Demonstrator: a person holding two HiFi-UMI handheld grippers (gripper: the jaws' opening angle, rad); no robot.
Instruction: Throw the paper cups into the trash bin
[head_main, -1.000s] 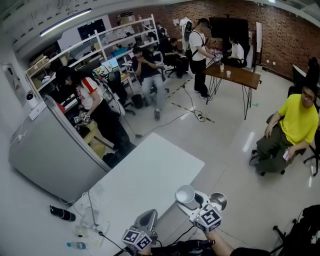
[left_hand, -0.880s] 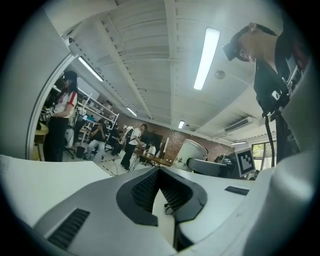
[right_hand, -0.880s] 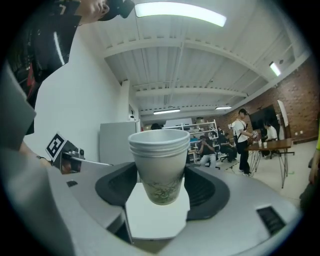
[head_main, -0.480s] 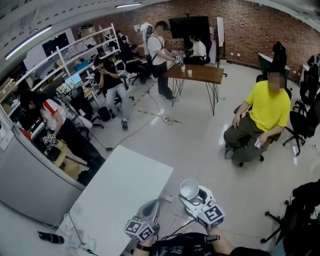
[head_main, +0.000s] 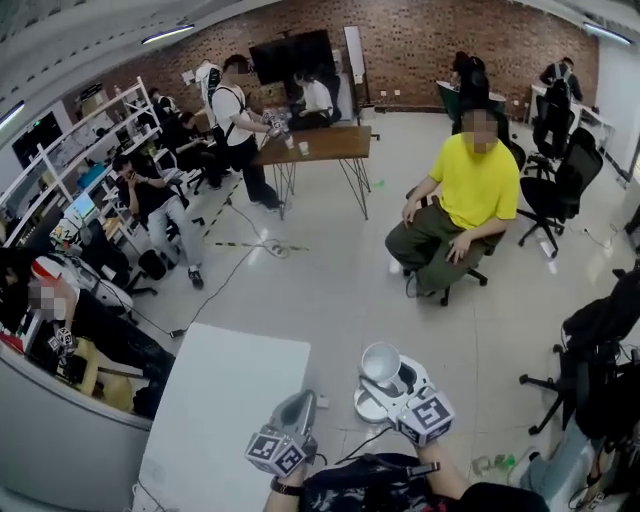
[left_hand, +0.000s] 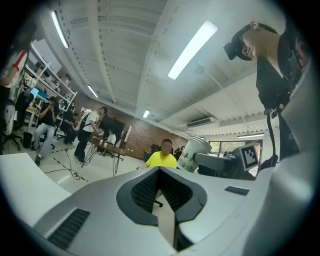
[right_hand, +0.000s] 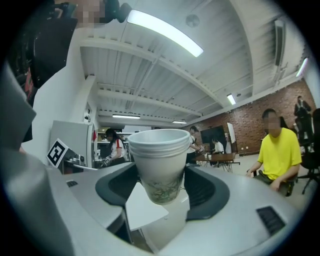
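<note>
Several paper cups (right_hand: 159, 162), nested into one stack, stood upright between the jaws of the right gripper (head_main: 392, 384), whose pads pressed on the stack's lower wall from both sides, so that gripper was closed on the cups; they hung in the air just off the near right corner of the white table (head_main: 225, 400), above bare floor. The left gripper (head_main: 297, 410) was at the table's near right edge, its jaws drawn together with nothing between them. No trash bin showed in any view, so the step in hand was judged to be the carry towards it, with the drop not yet made. To do it well, the stack should be kept upright and the grip even, since thin nested cups may crush if squeezed harder or slide apart if tipped; the jaws ought to part only once the stack is squarely above the bin's mouth and low over it. A seated person in a yellow shirt (head_main: 470, 185) was well beyond the table's far right side, so the path should pass clear of that chair
</note>
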